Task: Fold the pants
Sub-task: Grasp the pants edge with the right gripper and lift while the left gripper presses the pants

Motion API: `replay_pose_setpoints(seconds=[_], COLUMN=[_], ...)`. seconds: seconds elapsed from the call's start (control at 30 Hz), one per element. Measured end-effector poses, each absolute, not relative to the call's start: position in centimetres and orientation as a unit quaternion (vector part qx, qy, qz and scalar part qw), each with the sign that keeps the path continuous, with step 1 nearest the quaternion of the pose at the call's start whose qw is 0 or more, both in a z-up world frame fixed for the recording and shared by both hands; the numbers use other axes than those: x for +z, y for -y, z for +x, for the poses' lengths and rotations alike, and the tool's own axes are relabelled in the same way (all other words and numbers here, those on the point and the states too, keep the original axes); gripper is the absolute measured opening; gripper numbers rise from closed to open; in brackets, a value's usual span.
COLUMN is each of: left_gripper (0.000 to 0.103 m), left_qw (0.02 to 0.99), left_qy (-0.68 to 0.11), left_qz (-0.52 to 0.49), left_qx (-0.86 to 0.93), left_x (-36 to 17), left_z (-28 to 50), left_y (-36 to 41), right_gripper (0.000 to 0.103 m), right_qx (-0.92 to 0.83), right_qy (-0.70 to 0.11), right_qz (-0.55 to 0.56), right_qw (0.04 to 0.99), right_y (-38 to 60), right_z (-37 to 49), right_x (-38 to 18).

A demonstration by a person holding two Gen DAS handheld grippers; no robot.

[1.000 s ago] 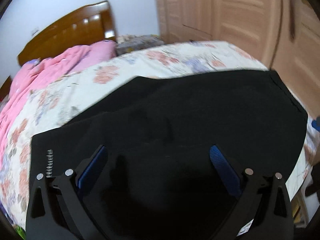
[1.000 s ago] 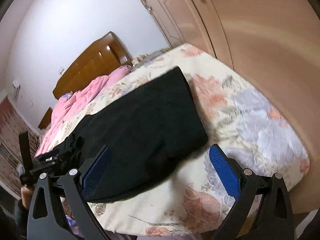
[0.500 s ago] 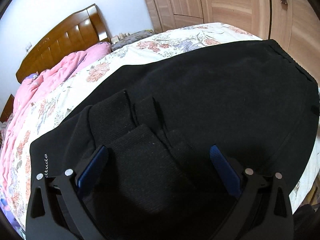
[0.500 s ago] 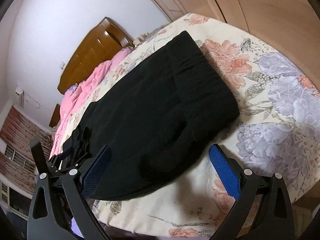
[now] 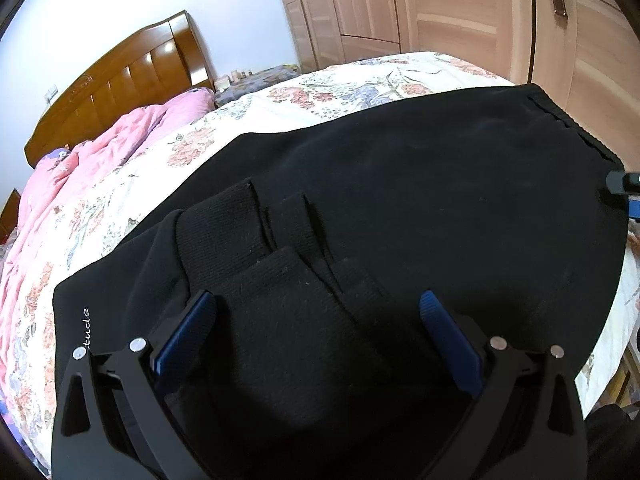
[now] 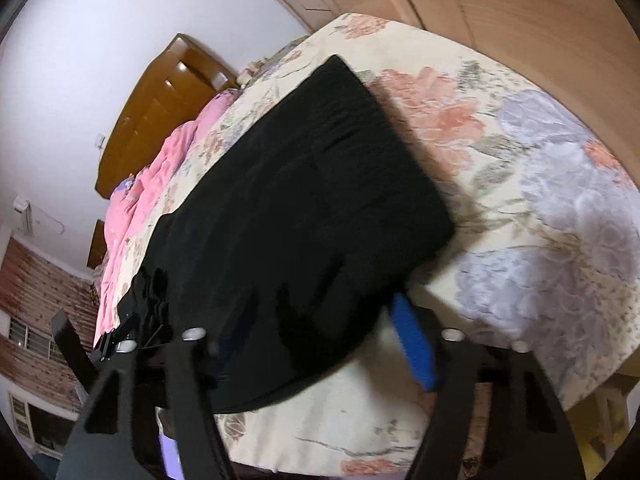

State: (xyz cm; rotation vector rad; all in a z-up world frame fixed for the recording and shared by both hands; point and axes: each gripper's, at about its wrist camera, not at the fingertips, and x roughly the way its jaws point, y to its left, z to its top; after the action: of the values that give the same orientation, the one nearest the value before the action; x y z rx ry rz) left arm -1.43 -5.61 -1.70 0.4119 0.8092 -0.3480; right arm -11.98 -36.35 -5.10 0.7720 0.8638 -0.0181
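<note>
A: Pants point(image 5: 400, 208), black, spread flat across the flowered bedsheet point(image 5: 360, 80), near the foot end. Ribbed cuffs point(image 5: 248, 232) stacked at the near left, waistband point(image 5: 568, 128) off to the far right.

B: And the left gripper point(image 5: 316, 316)?

A: Wide open, right over those cuffs. Blue pads point(image 5: 186, 332) well apart, one on each side of the ribbed cloth, gripping nothing. Cannot tell whether touching the fabric or just above it.

B: Right gripper point(image 6: 324, 312)?

A: Down at the other end, at the near corner of the pants point(image 6: 304, 200). Fingers apart, with the rounded edge of the cloth lying between them. Right blue pad point(image 6: 414, 344) just beside that edge, over the sheet point(image 6: 540, 200). Left finger lost against the black cloth and blurred. Cannot tell whether pressing on the fabric or merely straddling it.

B: Anything else around?

A: Pink quilt point(image 5: 100, 168) bunched along the far side of the bed, up toward a brown wooden headboard point(image 5: 120, 92). Light wooden wardrobe doors point(image 5: 460, 12) beyond the foot of the bed. White lettering point(image 5: 85, 328) on the cloth beside the left finger, only partly readable.
</note>
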Motion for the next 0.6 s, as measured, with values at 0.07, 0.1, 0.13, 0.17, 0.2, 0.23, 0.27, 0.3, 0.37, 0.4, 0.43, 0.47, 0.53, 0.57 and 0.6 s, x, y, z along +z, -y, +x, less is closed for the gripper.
replay_pose_setpoints(seconds=[0.07,0.1,0.13,0.17,0.2,0.23,0.27,0.3,0.37,0.4,0.43,0.47,0.53,0.57,0.6], left_gripper=[0.102,0.102,0.102,0.102,0.102,0.102,0.102,0.102,0.102,0.102,0.102,0.102,0.102,0.102,0.102], left_qw=[0.884,0.884,0.884,0.884,0.883,0.883,0.883,0.883,0.883,0.883,0.883,0.883,0.883,0.883,0.883], left_qy=[-0.389,-0.389,-0.389,-0.39,-0.39,-0.391,-0.392,-0.392,-0.393,-0.392,-0.392,-0.392,-0.391,-0.391,-0.392], left_qz=[0.195,0.195,0.196,0.197,0.197,0.196,0.194,0.193,0.191,0.192,0.194,0.196,0.198,0.198,0.199], left_qx=[-0.168,-0.168,-0.168,-0.168,-0.169,-0.171,-0.172,-0.173,-0.173,-0.173,-0.172,-0.17,-0.169,-0.169,-0.168], left_x=[-1.7,-1.6,-1.6,-1.7,-1.6,-1.6,-1.6,-1.5,-1.6,-1.6,-1.7,-1.7,-1.8,-1.8,-1.8], left_z=[-1.4,-1.4,-1.4,-1.4,-1.4,-1.4,-1.4,-1.4,-1.4,-1.3,-1.3,-1.3,-1.4,-1.4,-1.4], left_y=[5.6,5.6,5.6,5.7,5.6,5.5,5.5,5.4,5.5,5.6,5.7,5.7,5.8,5.8,5.9], right_gripper=[0.062,0.062,0.062,0.062,0.061,0.062,0.062,0.062,0.062,0.062,0.062,0.062,0.069,0.069,0.065], right_qx=[-0.009,-0.012,-0.015,-0.02,-0.026,-0.033,-0.041,-0.05,-0.056,-0.054,-0.054,-0.054,-0.046,-0.045,-0.047], right_qy=[-0.403,-0.396,-0.392,-0.389,-0.387,-0.387,-0.388,-0.387,-0.378,-0.376,-0.373,-0.37,-0.363,-0.363,-0.364], right_qz=[0.38,0.395,0.406,0.412,0.412,0.409,0.403,0.395,0.4,0.406,0.412,0.416,0.422,0.421,0.417], right_qw=[0.833,0.829,0.825,0.824,0.824,0.826,0.828,0.832,0.833,0.831,0.83,0.829,0.829,0.83,0.832], right_y=[36.9,37.3,37.5,37.7,37.6,37.6,37.6,37.6,38.0,38.4,38.8,39.1,39.4,39.4,39.3], right_z=[-12.1,-12.1,-12.2,-12.2,-12.1,-12.1,-12.2,-12.2,-12.3,-12.2,-12.1,-12.1,-11.6,-11.4,-11.3], right_x=[-5.2,-5.4,-5.5,-5.5,-5.4,-5.3,-5.2,-5.1,-5.2,-5.2,-5.3,-5.4,-5.6,-5.5,-5.4])
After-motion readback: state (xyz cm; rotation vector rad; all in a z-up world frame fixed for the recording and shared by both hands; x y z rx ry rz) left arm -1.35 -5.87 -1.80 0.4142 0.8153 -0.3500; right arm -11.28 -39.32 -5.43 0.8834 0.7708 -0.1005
